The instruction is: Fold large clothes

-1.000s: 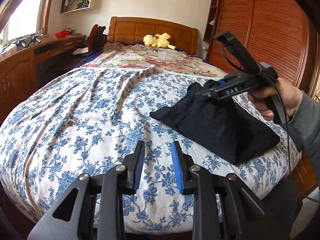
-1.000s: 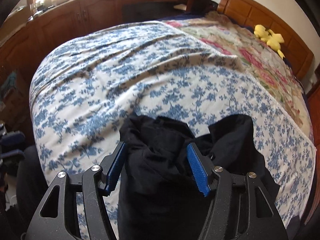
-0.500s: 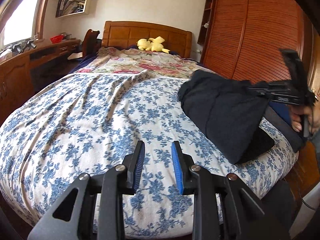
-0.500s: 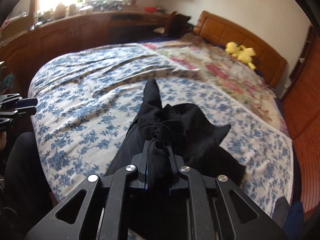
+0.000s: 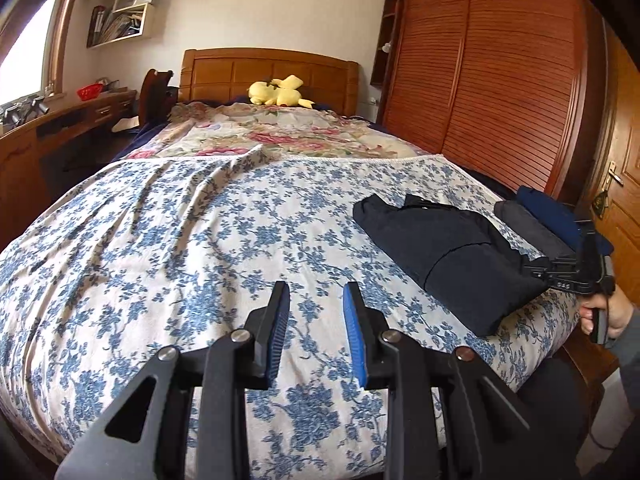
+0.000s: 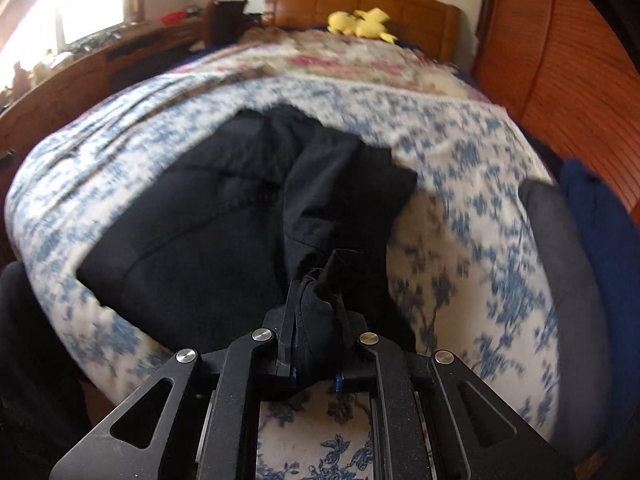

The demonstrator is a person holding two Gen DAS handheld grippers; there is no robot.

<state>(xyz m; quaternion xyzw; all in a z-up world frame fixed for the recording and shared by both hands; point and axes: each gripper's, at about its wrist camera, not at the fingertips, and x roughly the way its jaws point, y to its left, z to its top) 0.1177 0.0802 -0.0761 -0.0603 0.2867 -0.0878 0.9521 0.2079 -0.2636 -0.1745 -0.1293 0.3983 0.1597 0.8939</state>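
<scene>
The folded black garment (image 5: 448,256) is lying on the blue-flowered bedspread (image 5: 192,248), near its foot-end corner on the wardrobe side, and every other place here is given from that garment. The right gripper (image 6: 316,304) is sitting at the garment's near edge with its jaws pinched tight on a bunched wad of the black cloth, having just been closing on it; in the left wrist view the same gripper (image 5: 568,276) is showing at the garment's corner closest to the bed's edge, with the person's hand (image 5: 608,316) wrapped around its handle. The left gripper (image 5: 316,320) is hovering over bare bedspread, well apart from the garment on the window side, its blue-padded fingers (image 5: 354,332) standing a little apart with nothing between them. Just beyond the garment toward the wooden wardrobe (image 5: 500,92), a grey folded piece (image 5: 532,228) and a dark blue one (image 5: 556,216) are lying side by side at the bed's edge. Far past the garment, by the headboard (image 5: 268,76), a yellow plush toy (image 5: 276,92) is resting.
</scene>
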